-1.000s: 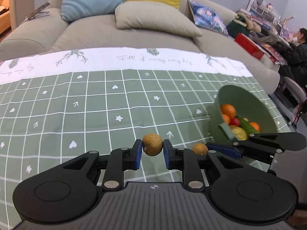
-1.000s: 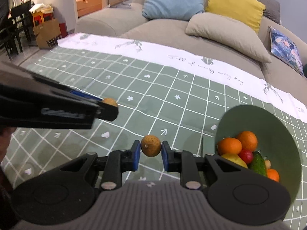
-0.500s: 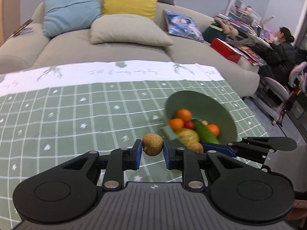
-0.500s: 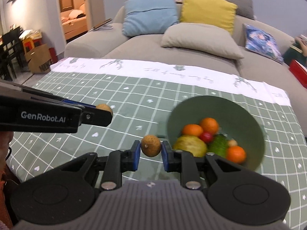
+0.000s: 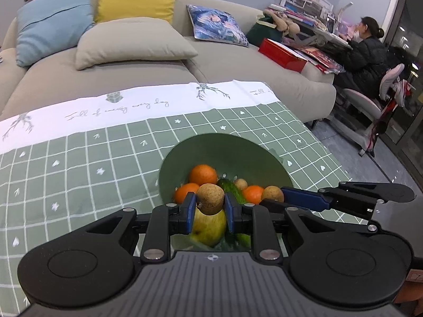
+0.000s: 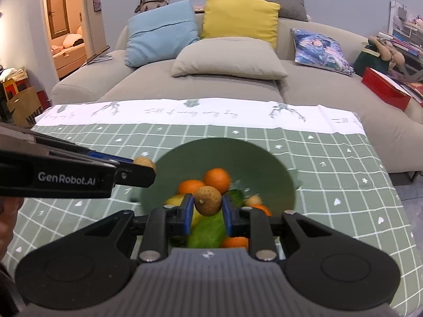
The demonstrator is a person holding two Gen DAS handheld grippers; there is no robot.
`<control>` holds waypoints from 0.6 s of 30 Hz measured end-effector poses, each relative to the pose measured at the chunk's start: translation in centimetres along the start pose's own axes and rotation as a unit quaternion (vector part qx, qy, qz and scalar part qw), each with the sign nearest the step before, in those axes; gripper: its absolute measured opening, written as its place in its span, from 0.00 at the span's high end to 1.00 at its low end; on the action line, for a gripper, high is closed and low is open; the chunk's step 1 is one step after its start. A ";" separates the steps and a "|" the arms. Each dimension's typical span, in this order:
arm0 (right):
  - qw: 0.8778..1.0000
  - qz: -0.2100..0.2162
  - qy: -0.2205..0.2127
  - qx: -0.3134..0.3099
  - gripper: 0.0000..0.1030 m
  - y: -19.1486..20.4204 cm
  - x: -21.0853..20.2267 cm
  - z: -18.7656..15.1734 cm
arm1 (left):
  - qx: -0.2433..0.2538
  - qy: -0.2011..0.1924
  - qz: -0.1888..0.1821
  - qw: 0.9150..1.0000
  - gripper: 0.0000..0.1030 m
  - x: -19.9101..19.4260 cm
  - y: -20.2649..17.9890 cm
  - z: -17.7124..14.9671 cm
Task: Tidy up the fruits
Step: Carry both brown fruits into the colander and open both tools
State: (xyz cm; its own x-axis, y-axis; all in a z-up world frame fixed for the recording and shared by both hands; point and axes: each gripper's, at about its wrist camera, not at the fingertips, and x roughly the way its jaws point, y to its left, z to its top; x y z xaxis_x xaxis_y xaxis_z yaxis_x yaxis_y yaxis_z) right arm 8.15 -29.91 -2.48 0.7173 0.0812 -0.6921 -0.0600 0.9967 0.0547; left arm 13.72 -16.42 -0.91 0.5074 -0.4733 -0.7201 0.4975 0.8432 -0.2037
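Nearest to us, our left claw [image 5: 210,209] is clamped on a small brown longan [image 5: 210,198], pinched between its blue pads [image 5: 191,212] and held in the air just above the near part of the green bowl [image 5: 227,150]. Our right claw [image 6: 207,210] grips a second longan [image 6: 208,200] the same way, its pale stem scar facing us, also poised over the bowl's near side. From the left wrist view the right claw comes in from the right with its fruit beside ours; from the right wrist view the left claw enters from the left, its longan at the bowl's left rim.

Below the claws, the bowl holds a yellow-green pear [image 5: 208,227], a green cucumber [image 5: 232,189], several oranges [image 5: 203,175] and one loose small brown fruit [image 5: 240,184].

The bowl stands on the bench, covered by a green checked tablecloth [image 5: 79,174] with a white printed border on the far side.

Beyond the bench is a grey sofa [image 6: 211,84] carrying blue [image 6: 161,33], yellow [image 6: 239,19], beige and patterned cushions. At far right a seated person [image 5: 366,52] faces a cluttered desk.
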 end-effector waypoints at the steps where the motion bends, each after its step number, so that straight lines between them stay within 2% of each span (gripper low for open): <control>1: 1.000 -0.002 0.000 -0.001 0.82 -0.5 0.2 0.1 | 0.000 0.001 0.001 1.000 0.75 0.4 -0.1 0.3; 9: 1.000 0.000 0.014 -0.001 0.82 -3.5 4.2 1.4 | -0.008 0.024 0.026 0.999 0.75 4.4 0.2 2.0; 18: 0.999 0.012 0.039 -0.002 0.82 -4.8 9.3 2.6 | 0.000 0.062 0.051 0.997 0.75 8.3 1.3 2.4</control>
State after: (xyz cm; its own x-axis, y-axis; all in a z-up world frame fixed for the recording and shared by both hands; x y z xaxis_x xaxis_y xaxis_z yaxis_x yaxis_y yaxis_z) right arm 16.89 -33.94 -7.26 0.6588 0.1040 -0.7451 -0.0784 0.9945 0.0695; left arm 20.24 -19.87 -5.51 0.4646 -0.3497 -0.8135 0.4473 0.8856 -0.1253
